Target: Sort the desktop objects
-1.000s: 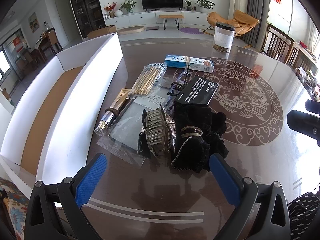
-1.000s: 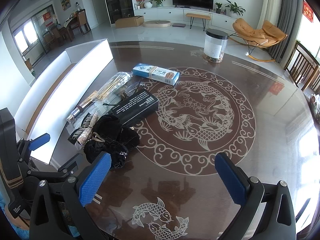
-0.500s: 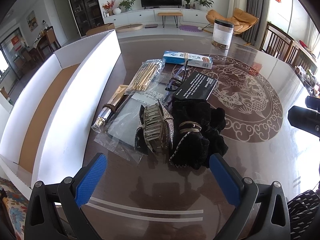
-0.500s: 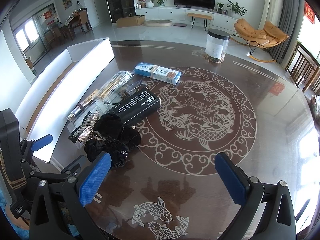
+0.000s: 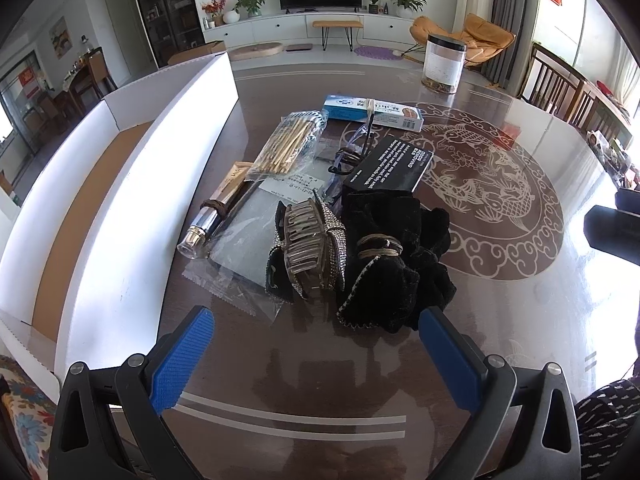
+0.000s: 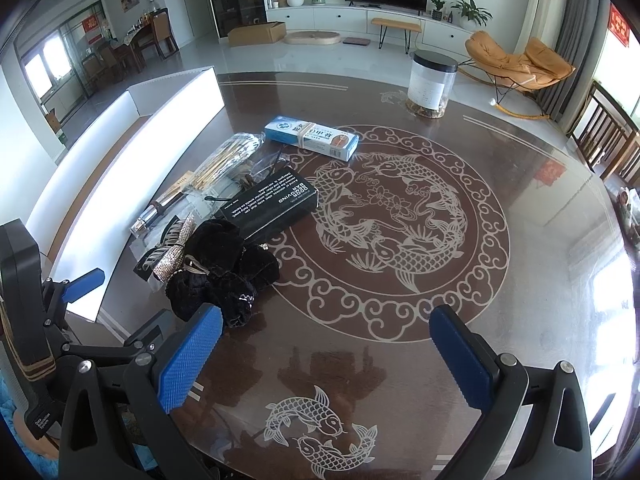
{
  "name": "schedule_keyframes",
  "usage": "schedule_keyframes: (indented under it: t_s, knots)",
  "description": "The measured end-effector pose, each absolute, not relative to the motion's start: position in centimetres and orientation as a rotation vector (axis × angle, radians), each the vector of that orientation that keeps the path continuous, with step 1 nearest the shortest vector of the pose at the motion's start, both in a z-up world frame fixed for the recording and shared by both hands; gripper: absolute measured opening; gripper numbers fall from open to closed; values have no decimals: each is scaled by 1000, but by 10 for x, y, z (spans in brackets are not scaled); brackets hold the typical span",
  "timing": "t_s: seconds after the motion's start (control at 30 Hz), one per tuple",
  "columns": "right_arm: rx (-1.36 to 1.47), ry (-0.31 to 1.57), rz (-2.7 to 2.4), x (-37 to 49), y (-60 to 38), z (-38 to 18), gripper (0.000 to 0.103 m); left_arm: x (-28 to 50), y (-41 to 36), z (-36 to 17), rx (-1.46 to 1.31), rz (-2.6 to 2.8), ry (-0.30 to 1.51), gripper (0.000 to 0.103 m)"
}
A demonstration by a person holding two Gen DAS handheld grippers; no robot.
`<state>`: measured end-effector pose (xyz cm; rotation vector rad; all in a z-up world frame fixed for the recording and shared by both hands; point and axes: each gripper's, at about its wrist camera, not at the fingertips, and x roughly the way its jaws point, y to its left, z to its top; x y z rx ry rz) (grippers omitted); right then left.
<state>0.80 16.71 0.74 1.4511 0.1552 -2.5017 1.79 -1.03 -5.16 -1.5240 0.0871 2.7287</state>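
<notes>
The left gripper (image 5: 316,354) is hovering wide open and empty before the hair clip (image 5: 310,246), likely lining up a pick; the right gripper (image 6: 326,354) is waiting open, empty.

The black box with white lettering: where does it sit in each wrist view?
Left wrist view: the black box lies just above centre, behind the black velvet pouch.
Right wrist view: the black box lies left of centre, at the fish medallion's left edge.
Shared landmark: the blue and white carton, just beyond the box in both.
</notes>
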Motion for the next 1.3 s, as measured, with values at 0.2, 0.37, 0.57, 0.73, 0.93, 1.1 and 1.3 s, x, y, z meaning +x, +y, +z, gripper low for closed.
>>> schedule_keyframes:
  t_s: [0.2,0.37,0.57,0.73,0.93,1.1,1.3]
  knots:
    - [1422,101,-2514,19,149,13,103,15,-13,-44,-1469,2711,41,103]
    - [1518,-36,-2529,39,152,-16,103,18,-20,-41,-1428,2691,-15,103]
    - [1431,-69,-2606,53,143,-6,103,26,-39,-42,-1376,2715,-71,103]
    - [1292,-120,-2728,60,147,15,103,35,-51,-30,-1274,2769,-52,103]
    - [1165,-135,-2938,92,169,28,103,47,-53,-12,-1161,2791,-31,103]
    - [1118,-176,-3025,123,185,30,103,60,-56,-6,-1137,2773,-50,103]
    - [1084,-158,-3066,142,190,38,103,76,-64,1,-1108,2780,-47,103]
